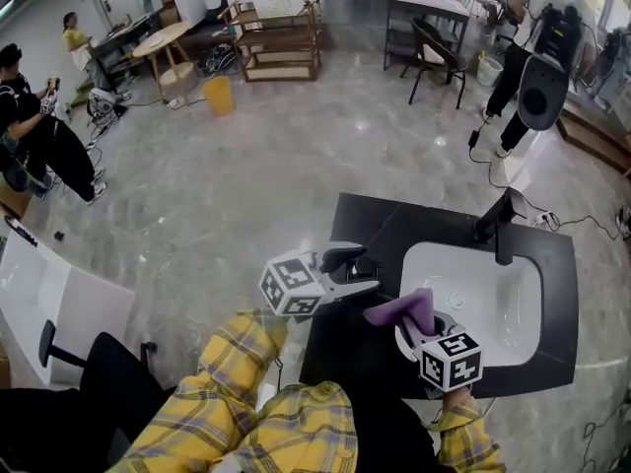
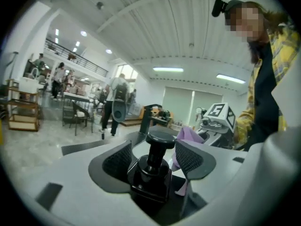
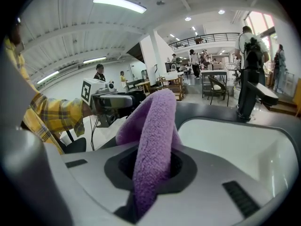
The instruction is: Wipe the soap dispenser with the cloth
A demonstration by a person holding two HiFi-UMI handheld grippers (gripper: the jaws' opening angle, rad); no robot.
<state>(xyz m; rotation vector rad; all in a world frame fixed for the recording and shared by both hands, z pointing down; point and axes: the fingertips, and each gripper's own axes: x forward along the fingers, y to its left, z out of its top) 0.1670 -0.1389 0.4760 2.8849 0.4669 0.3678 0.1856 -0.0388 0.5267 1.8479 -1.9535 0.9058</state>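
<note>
Left gripper view: left gripper jaws apart, soap dispenser upright betw. them, pads not pressing it. Dispenser sits at left part of black counter, beside white sink. Right gripper clamped on purple cloth, near dispenser.

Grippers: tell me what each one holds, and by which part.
The right gripper is shut on the cloth, pinched partway along, a loop rising above. The left gripper holds nothing: open, either side of the dispenser.
</note>
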